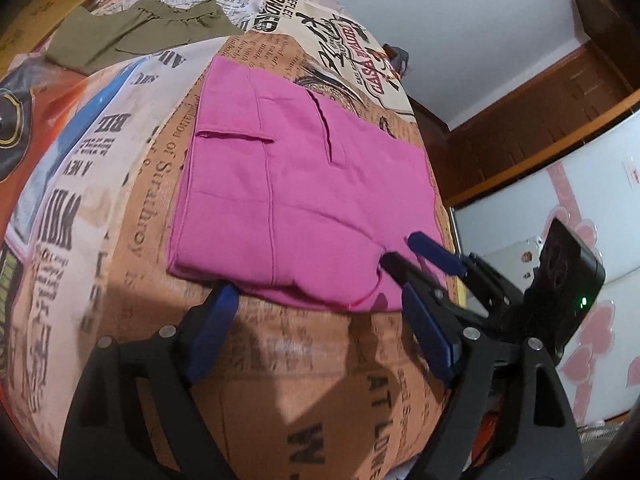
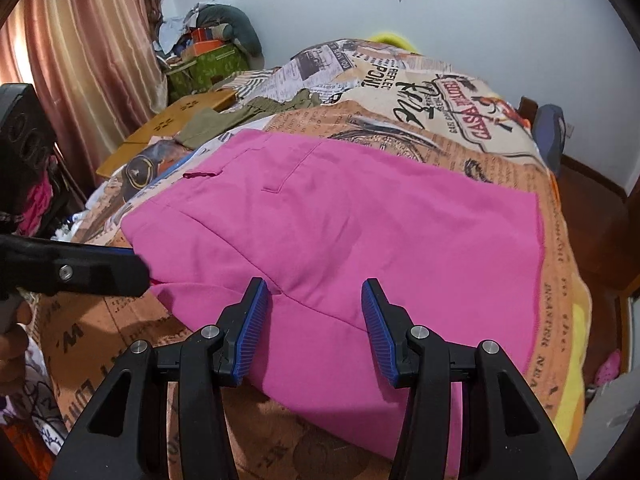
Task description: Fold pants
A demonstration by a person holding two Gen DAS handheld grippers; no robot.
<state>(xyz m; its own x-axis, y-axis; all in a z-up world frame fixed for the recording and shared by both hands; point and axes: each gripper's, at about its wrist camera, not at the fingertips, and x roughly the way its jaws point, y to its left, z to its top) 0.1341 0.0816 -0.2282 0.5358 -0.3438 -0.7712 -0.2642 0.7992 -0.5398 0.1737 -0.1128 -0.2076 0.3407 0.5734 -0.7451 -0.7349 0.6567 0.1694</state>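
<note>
1. The pink pants (image 1: 304, 196) lie folded into a flat, roughly square stack on a bed covered by a newspaper-print bedspread (image 1: 132, 216).
2. In the left wrist view the stack fills the middle of the frame, with a pocket flap toward 11 o'clock and a slit pocket toward 12 o'clock.
3. The left hand-held gripper (image 1: 316, 320) has its blue-padded fingers spread wide. Its 9 o'clock finger (image 1: 212, 328) tip touches the near edge of the pants, and the other finger sits beside the near corner.
4. The right hand-held gripper (image 2: 316, 328) also has its fingers spread, held over the near part of the pants (image 2: 360, 240) with pink cloth showing between them. Whether the pads press the fabric cannot be told.
5. In the left wrist view the right hand-held gripper (image 1: 416, 252) enters from 4 o'clock, at the near corner of the stack.
6. An olive-green garment (image 1: 136, 32) lies at 11 o'clock, well apart from the pants.
7. A brown cardboard sheet (image 2: 168, 128) rests near the olive garment, toward the curtain (image 2: 92, 40) at 10 o'clock.
</note>
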